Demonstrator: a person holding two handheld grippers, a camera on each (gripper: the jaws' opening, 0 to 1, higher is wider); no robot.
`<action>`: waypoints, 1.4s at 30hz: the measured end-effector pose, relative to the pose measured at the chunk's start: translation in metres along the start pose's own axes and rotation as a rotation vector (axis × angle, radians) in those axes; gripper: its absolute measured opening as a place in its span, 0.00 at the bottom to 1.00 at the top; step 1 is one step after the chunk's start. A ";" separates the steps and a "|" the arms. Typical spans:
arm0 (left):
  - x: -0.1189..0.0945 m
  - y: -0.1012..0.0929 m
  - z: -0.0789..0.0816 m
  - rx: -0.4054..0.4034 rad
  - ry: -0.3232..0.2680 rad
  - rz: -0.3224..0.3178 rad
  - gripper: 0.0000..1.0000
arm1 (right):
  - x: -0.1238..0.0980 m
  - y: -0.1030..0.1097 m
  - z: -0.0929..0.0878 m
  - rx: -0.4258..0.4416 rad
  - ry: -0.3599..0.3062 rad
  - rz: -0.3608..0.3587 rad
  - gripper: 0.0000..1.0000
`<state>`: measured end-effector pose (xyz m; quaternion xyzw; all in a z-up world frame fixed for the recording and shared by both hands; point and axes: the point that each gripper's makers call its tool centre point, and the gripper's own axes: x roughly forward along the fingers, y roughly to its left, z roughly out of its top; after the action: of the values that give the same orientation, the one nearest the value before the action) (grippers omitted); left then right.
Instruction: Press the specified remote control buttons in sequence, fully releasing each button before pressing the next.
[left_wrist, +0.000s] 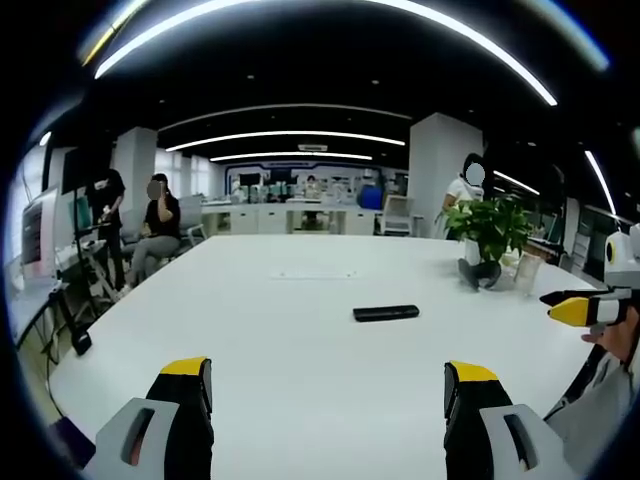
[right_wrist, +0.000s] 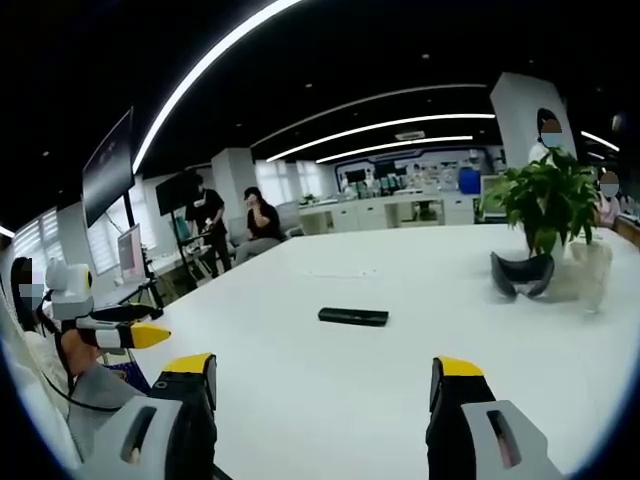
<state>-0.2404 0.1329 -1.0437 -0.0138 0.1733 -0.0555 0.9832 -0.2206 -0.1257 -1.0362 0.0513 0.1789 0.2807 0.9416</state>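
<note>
- We count one remote flat on the white surface, well ahead of both tongs and untouched.
- Left tongs are released, jaws wide apart; right tongs likewise, grasping nothing.
- The left gripper view catches the right tongs at its right edge; the right gripper view catches the left tongs at its left.
- One plant stands beyond the remote, a dark headset at its foot.
- Two people are behind the surface.

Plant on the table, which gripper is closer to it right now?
Right. The plant stands ahead and to the right of the right gripper, looking large. From the left gripper it looks smaller and farther.
</note>
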 end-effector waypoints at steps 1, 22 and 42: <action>0.000 0.000 0.000 0.001 0.000 -0.001 0.99 | 0.000 0.000 0.000 0.000 0.000 0.001 0.87; 0.008 -0.006 0.011 0.078 0.030 -0.075 0.99 | -0.002 -0.001 0.001 0.017 0.003 0.001 0.83; 0.058 -0.033 0.044 0.240 0.059 -0.254 0.99 | -0.006 -0.002 0.008 0.015 0.026 0.020 0.65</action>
<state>-0.1747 0.0941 -1.0208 0.0838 0.1912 -0.1998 0.9573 -0.2213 -0.1308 -1.0270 0.0564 0.1927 0.2892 0.9360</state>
